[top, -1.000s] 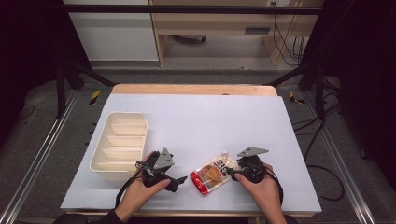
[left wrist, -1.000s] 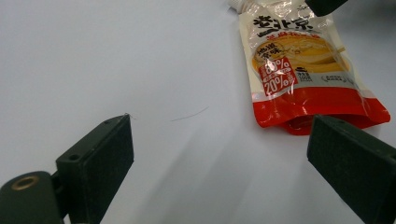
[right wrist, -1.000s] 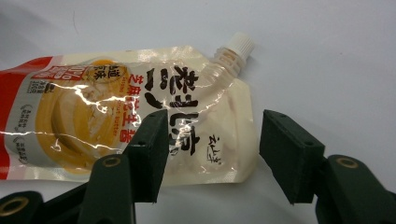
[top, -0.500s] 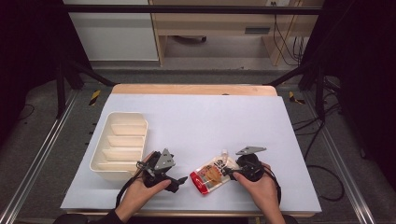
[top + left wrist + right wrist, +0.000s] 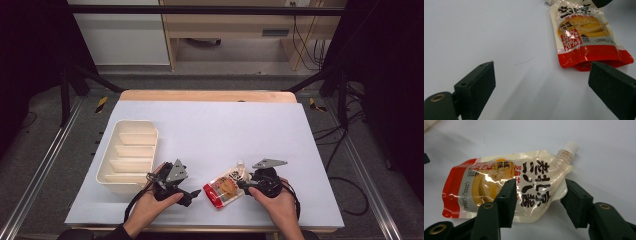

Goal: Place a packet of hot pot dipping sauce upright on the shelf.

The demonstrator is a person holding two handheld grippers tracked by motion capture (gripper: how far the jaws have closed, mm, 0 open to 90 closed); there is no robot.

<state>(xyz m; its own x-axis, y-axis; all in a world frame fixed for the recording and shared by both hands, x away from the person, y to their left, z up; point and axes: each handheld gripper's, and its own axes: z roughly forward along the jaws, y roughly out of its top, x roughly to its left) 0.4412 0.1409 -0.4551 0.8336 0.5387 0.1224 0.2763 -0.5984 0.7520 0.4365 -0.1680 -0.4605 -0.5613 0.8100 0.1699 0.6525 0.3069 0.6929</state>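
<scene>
A spouted sauce pouch (image 5: 226, 186) is laid flat on the white table (image 5: 250, 130), between the two hands. The right tongs (image 5: 537, 202) are spread around its upper part, not yet closed. The left tongs (image 5: 541, 90) are held wide open just beside its red base. A divided tray (image 5: 127, 155) sits to the left.

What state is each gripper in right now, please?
Left gripper: open, empty, jaws wide apart just short of the pouch.
Right gripper: open, jaws on either side of the pouch's upper part, not yet clamped.
</scene>
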